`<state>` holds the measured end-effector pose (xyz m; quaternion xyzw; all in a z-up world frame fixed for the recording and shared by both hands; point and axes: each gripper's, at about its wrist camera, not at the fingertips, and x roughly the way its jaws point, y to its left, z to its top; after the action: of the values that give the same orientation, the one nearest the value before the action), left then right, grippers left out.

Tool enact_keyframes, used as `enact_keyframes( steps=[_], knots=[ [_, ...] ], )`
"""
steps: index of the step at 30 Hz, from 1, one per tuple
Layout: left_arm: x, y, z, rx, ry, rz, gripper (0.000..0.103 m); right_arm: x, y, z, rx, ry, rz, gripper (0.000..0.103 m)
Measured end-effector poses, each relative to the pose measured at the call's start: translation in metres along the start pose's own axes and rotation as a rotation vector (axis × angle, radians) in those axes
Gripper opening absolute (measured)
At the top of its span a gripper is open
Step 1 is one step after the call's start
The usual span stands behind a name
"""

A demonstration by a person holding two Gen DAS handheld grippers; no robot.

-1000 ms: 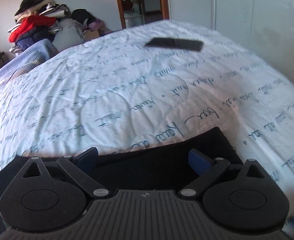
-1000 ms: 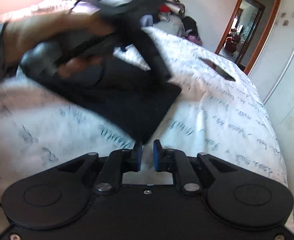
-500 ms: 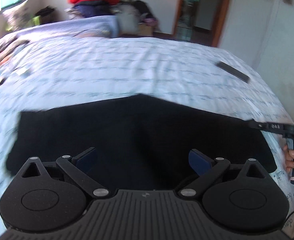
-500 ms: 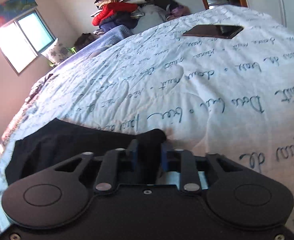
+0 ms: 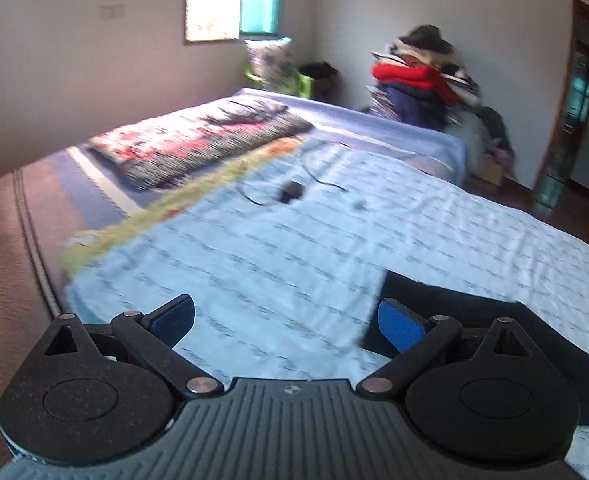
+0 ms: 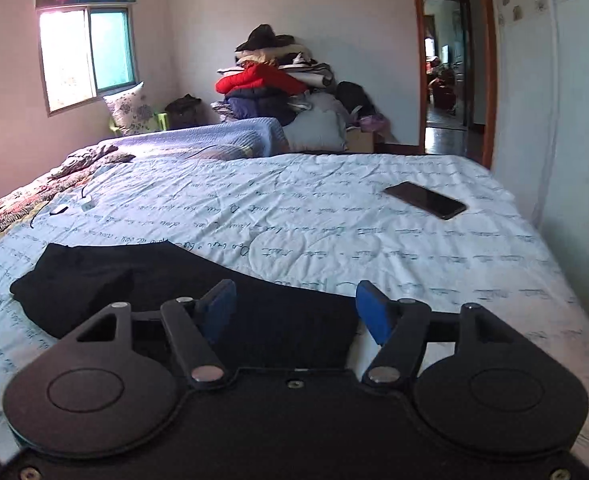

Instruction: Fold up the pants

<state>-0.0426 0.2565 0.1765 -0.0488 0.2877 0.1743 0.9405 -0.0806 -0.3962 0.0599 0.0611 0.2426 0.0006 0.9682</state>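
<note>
The black pants [image 6: 166,280] are lying folded on the white script-printed bedspread [image 6: 334,208], on the near part of it, well short of the dark phone [image 6: 424,199] that is resting flat farther along and toward the wall side. The right gripper [image 6: 295,312] is hanging just above the pants' near end with its blue pads [image 6: 218,308] standing apart; its jaws have just been opening, and nothing is caught between them now, the cloth lying loose beneath. The left gripper [image 5: 285,320] is also spread wide and holding nothing, pointing across the bedspread on the window side of the pants, whose square edge [image 5: 434,296] is showing just beside its right pad. The fold is looking close to done, though the end of the pants farthest from the phone is bunching into a thick, rounded lump instead of lying flat. To finish well, a gripper would probably be pinching only that top layer near its edge, drawing it outward to flatten the hump, and squaring the corners with the layer below. The pants are looking matte, soft and limp, likely to slump when lifted; the bedspread is quilted and lightly creased, so dragging may be rucking it. The phone is smooth and glossy.
</note>
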Motion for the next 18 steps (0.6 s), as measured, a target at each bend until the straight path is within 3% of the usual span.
enact_keyframes(
  steps=[2, 4, 6, 8, 10, 12, 15, 18],
  knots=[
    [-0.004, 0.019, 0.008, -0.022, -0.051, 0.098, 0.102, -0.034, -0.003, 0.004, -0.026, -0.007, -0.056, 0.067],
    [0.000, 0.024, 0.010, -0.038, -0.090, 0.131, 0.102, -0.071, -0.003, 0.010, -0.046, -0.041, -0.115, 0.070],
    [0.017, 0.005, 0.004, 0.008, -0.093, 0.097, 0.102, -0.099, 0.003, 0.019, -0.036, -0.102, -0.109, 0.077],
    [0.041, -0.028, -0.011, 0.084, -0.064, -0.005, 0.102, -0.105, 0.018, 0.024, -0.047, -0.159, -0.051, 0.080],
    [0.075, -0.066, -0.034, 0.141, 0.000, -0.139, 0.102, -0.089, 0.044, 0.021, -0.111, -0.191, 0.015, 0.082],
    [0.109, -0.099, -0.057, 0.172, 0.057, -0.203, 0.102, -0.052, 0.079, 0.013, -0.204, -0.185, 0.076, 0.083],
    [0.151, -0.142, -0.087, 0.212, 0.112, -0.171, 0.099, 0.013, 0.121, -0.002, -0.264, -0.122, 0.194, 0.082],
    [0.168, -0.173, -0.103, 0.292, 0.060, -0.128, 0.097, 0.077, 0.153, -0.016, -0.301, -0.067, 0.204, 0.078]
  ],
)
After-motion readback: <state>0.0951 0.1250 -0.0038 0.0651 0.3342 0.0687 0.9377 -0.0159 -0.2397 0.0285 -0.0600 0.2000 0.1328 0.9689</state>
